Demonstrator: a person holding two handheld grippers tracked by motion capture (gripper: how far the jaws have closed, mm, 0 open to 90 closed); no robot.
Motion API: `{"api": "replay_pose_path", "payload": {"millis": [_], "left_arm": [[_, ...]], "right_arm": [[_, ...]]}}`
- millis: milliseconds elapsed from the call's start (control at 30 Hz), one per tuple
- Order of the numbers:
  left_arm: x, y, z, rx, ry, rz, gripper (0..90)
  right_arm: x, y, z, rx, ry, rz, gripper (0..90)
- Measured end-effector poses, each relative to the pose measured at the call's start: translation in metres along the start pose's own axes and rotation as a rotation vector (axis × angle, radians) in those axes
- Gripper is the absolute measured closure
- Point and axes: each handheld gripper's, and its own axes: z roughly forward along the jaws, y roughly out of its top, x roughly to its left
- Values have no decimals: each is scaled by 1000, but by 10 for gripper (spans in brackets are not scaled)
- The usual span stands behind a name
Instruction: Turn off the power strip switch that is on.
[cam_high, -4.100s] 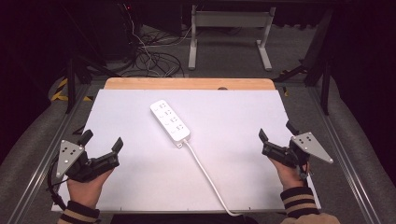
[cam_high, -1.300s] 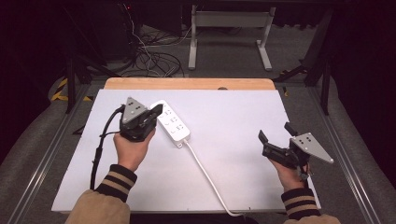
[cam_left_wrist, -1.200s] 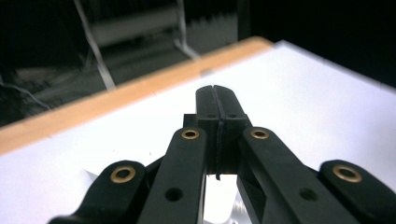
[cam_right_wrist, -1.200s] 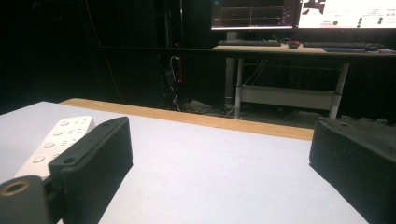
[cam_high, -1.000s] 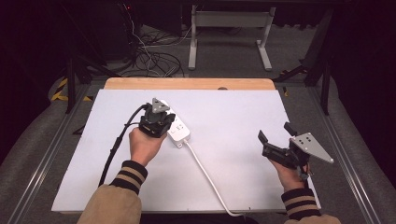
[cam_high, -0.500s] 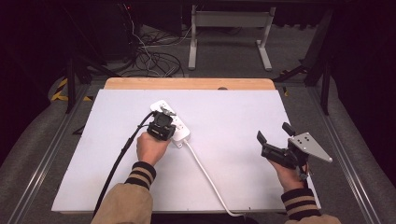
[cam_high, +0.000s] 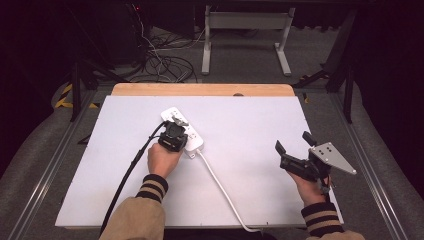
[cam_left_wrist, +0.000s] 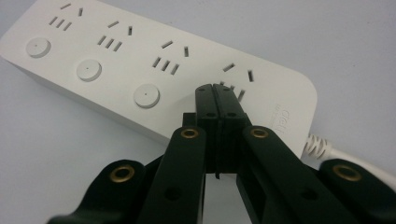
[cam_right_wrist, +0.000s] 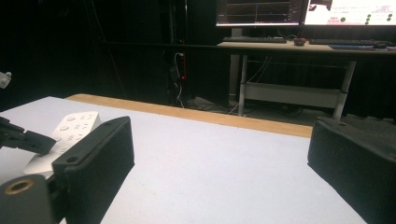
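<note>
Left gripper (cam_left_wrist: 215, 91) clenched, jaws pressed together with nothing between, tip at the cord-end socket of the white plastic four-socket power strip (cam_left_wrist: 154, 65) lying mid-left on the white counter (cam_high: 250, 125); right gripper (cam_high: 292, 150) released, well apart at the right.

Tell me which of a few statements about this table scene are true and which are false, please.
1. The left gripper has its jaws shut together over the white power strip. True.
2. The right gripper is clamped on the strip's cable. False: its jaws stand wide apart with nothing between them, away from the cable.
3. The power strip has round buttons beside its sockets. True.
4. A plug sits in one of the sockets. False: the sockets in sight hold nothing.
5. The left gripper points at the strip's far end from the cable. False: it points at the end nearest the cable.
</note>
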Motion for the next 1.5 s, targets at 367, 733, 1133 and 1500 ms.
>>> {"api": "replay_pose_path", "payload": {"millis": [367, 733, 1133, 1500], "left_arm": [[-1, -3, 1, -15, 6, -14, 900], [-6, -5, 2, -33, 32, 4, 900], [-6, -5, 2, -32, 27, -5, 900], [-8, -5, 2, -34, 39, 8, 900]], "right_arm": [[2, 1, 0, -3, 2, -12, 75], [1, 1, -1, 0, -4, -1, 74], [2, 1, -1, 5, -5, -6, 74], [2, 1, 0, 7, -6, -4, 74]]}}
